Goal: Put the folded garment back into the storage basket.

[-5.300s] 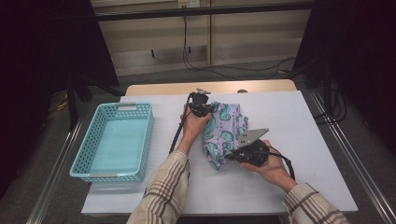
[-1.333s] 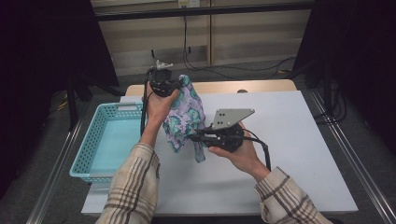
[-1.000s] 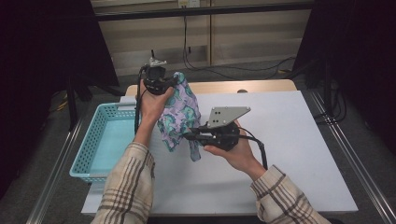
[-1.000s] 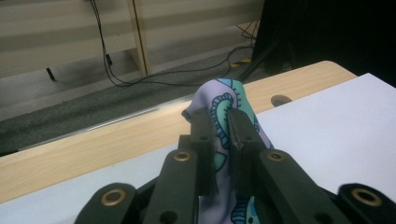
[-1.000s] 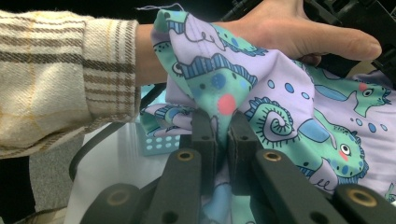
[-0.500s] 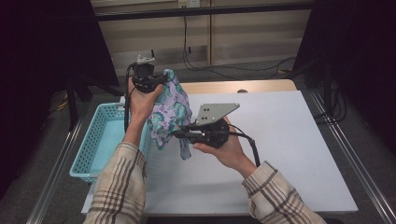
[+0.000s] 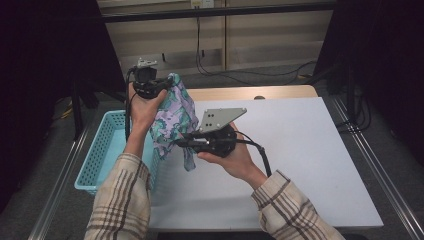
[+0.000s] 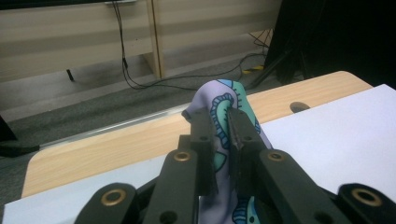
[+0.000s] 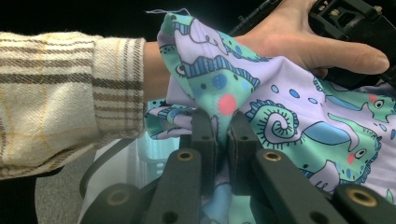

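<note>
A lilac cloth (image 7: 174,117) printed with green and blue dinosaurs hangs in the air between both grippers, over the table's left edge. My left gripper (image 7: 166,84) is raised high and shut on the cloth's top edge (image 8: 224,105). My right gripper (image 7: 179,142) lies level and points left, shut on a lower fold of the cloth (image 9: 219,100). A tail of the cloth dangles below the right gripper. In the right gripper view the left hand (image 9: 299,39) and its plaid sleeve (image 9: 60,102) are close behind the cloth.
A light blue plastic basket (image 7: 102,155) stands at the left of the white table (image 7: 300,165), just under the hanging cloth. A wooden strip (image 7: 250,93) runs along the table's far edge. Cables lie on the floor beyond.
Both grippers have carried the cloth to the left and a little higher, from over the table's middle to over the basket's right rim. Both grips have held.
</note>
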The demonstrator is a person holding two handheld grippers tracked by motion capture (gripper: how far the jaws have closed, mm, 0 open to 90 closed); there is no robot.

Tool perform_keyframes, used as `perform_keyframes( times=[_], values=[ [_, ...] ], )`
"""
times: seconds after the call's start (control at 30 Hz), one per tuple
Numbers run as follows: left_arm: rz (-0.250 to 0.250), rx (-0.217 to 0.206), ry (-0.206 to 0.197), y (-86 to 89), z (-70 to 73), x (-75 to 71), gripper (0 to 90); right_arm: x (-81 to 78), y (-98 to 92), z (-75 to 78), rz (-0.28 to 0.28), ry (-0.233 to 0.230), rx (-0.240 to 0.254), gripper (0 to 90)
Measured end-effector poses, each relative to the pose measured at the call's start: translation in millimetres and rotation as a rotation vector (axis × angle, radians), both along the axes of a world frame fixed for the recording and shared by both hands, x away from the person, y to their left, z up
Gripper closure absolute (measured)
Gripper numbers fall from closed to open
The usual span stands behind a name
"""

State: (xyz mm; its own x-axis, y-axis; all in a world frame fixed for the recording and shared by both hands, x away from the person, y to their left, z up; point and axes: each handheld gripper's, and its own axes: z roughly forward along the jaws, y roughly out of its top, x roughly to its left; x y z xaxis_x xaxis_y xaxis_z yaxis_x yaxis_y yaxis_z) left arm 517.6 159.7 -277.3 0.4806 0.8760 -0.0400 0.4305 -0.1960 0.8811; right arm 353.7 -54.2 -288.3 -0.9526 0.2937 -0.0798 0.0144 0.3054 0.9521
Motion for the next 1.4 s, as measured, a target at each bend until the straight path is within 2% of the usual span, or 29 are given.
perform_keyframes(
  times=[0.03, 0.07, 0.33, 0.37, 0.43, 0.57, 0.6, 0.63, 0.7, 0.73, 0.77, 0.87, 0.9, 0.97, 1.1, 1.4],
  values=[
    [-0.004, 0.011, 0.003, 2.9, 1.6, -0.3, 82.4, 0.3, 1.2, 0.5, 0.003, 0.0, 0.002, 84.6],
    [0.004, -0.003, 0.0, 3.5, 2.1, -0.3, 82.4, 0.5, 2.6, 1.0, 0.002, -0.001, 0.002, 84.6],
    [0.018, -0.007, -0.008, 19.1, 7.7, -2.0, 82.4, 2.3, 14.6, 3.6, 0.024, 0.0, 0.003, 84.6],
    [0.018, 0.009, -0.005, 21.8, 8.4, -2.1, 82.4, 2.7, 15.9, 3.6, 0.028, 0.0, 0.005, 84.6],
    [0.023, -0.005, -0.006, 23.9, 8.4, -2.3, 82.4, 2.9, 18.8, 4.3, 0.029, 0.002, 0.005, 84.6],
    [0.037, 0.004, -0.007, 29.7, 9.1, -1.8, 82.4, 4.7, 25.9, 7.2, 0.035, -0.003, 0.007, 84.6],
    [0.033, 0.018, -0.002, 32.5, 9.8, -1.7, 82.4, 4.9, 27.7, 7.7, 0.039, -0.003, 0.007, 84.6],
    [0.038, 0.001, -0.005, 33.0, 9.9, -1.6, 82.4, 4.9, 29.7, 8.3, 0.037, -0.004, 0.006, 84.6],
    [0.034, 0.021, -0.004, 37.3, 11.5, -1.8, 82.4, 5.9, 33.9, 9.2, 0.048, -0.003, 0.008, 84.6],
    [0.042, 0.004, -0.008, 38.9, 11.5, -2.0, 82.4, 6.3, 35.9, 9.5, 0.052, 0.001, 0.009, 84.6],
    [0.038, 0.021, -0.002, 43.8, 12.7, -2.3, 82.4, 6.7, 37.9, 10.0, 0.052, -0.002, 0.008, 84.6],
    [0.051, 0.005, -0.002, 51.1, 13.8, -3.3, 82.4, 7.4, 43.1, 12.1, 0.061, -0.002, 0.006, 84.6],
    [0.056, 0.025, -0.002, 55.5, 15.3, -3.7, 82.4, 8.6, 46.5, 14.0, 0.067, -0.003, 0.006, 84.6],
    [0.071, 0.011, -0.008, 60.8, 17.3, -4.5, 82.4, 9.1, 47.8, 14.6, 0.066, -0.006, 0.004, 84.6],
    [0.084, 0.037, -0.009, 72.0, 21.4, -5.9, 82.4, 10.9, 55.5, 17.0, 0.081, -0.003, -0.001, 84.6],
    [0.107, 0.032, -0.01, 92.3, 26.8, -8.0, 82.4, 14.4, 77.6, 22.5, 0.104, 0.0, -0.01, 84.6]
  ],
)
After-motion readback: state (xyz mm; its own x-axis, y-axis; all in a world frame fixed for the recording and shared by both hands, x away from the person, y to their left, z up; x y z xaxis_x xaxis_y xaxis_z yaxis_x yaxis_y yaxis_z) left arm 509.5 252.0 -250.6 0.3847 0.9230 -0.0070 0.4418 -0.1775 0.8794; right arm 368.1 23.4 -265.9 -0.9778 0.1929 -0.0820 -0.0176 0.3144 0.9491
